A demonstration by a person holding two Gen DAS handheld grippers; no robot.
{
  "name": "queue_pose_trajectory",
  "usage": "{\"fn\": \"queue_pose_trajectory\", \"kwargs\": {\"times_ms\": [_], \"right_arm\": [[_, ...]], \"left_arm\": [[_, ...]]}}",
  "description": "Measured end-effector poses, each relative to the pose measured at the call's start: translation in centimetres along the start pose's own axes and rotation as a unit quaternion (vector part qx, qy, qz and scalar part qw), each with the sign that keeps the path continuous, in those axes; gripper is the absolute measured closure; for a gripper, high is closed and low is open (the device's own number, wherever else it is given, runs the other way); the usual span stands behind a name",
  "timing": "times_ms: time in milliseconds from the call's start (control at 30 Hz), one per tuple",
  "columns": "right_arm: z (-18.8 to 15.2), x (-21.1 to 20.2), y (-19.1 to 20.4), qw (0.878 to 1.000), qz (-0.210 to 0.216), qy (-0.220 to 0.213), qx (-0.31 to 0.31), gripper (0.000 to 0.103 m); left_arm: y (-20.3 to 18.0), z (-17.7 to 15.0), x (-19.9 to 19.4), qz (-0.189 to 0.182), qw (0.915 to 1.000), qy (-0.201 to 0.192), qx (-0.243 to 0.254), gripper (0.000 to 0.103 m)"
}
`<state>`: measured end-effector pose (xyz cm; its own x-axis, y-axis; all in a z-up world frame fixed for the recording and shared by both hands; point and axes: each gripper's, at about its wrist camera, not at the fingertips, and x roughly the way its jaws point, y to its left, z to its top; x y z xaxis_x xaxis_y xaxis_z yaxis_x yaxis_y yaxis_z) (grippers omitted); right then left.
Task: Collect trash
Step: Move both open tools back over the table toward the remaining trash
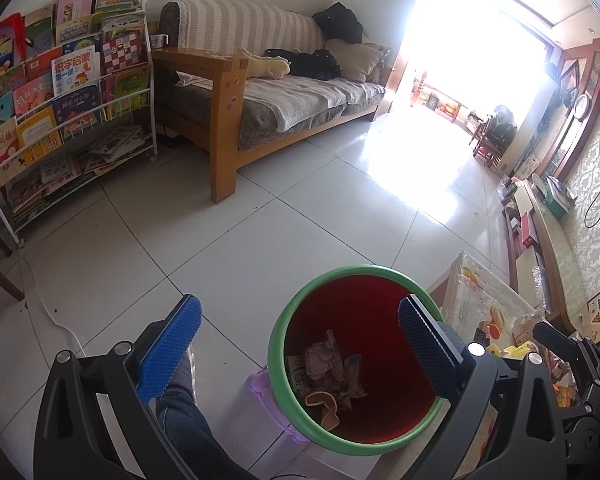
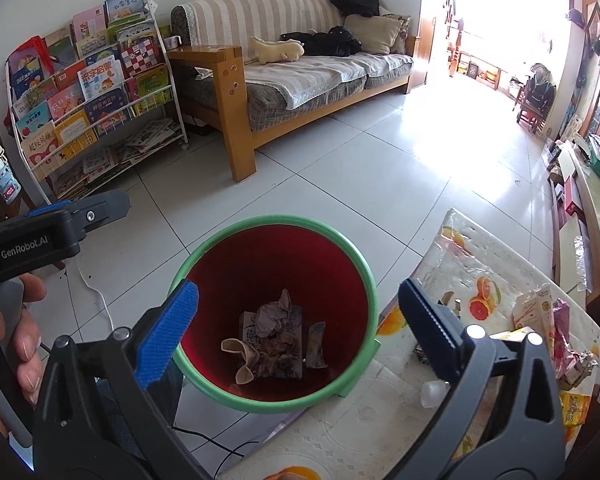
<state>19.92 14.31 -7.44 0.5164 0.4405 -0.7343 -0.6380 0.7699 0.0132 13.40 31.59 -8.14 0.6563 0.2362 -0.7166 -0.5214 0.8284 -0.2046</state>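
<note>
1. Over the bin (image 2: 274,312) we hung our right gripper (image 2: 298,322), its jaws spread as wide as they go, nothing between the blue pads (image 2: 168,334) but open air above the red interior.
2. Down on the bin's floor we saw crumpled paper (image 2: 272,318), a curled tan scrap (image 2: 240,360) and a flattened printed carton (image 2: 294,368), all loose in one heap.
3. Beside the bin's left rim in the left wrist view we held our left gripper (image 1: 300,336), jaws likewise wide apart and empty, one pad (image 1: 170,350) over the floor and the other above the green rim (image 1: 278,360).
4. At the table's (image 2: 380,412) right edge the remaining trash waited: a carton (image 2: 534,310), pink crinkled wrappers (image 2: 562,344), a yellow packet (image 2: 576,410), and a small clear cup (image 2: 434,394) nearer the middle.
5. We judged all of it light and flimsy. Wrappers would crush flat under the pads and could slither on the glossy plastic tablecloth, so a pinch on a bunched fold looked best.
6. We reckoned the carton was stiffer; gripping across its narrow sides should hold it. The clear cup seemed slippery and easily squashed, so a gentle squeeze across its wall was our guess.
7. We could not tell what lay behind the right gripper's body.
</note>
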Motion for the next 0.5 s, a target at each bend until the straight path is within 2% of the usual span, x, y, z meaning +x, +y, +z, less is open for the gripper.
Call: {"fn": "queue_pose_trajectory", "kwargs": {"times_ms": [267,500], "right_arm": [[-3.7,-6.0,-4.9,0.998,-0.037,-0.023,0.046,0.004],[-8.7,-11.5,-11.9,0.989,-0.095,-0.032,0.109,0.004]], "left_arm": [[-6.7,-1.9,-3.6,-0.051,0.997,-0.003,0.057,0.008],[-14.3,-4.6,-6.4,-0.109,0.9857,-0.001,0.129,0.008]]}}
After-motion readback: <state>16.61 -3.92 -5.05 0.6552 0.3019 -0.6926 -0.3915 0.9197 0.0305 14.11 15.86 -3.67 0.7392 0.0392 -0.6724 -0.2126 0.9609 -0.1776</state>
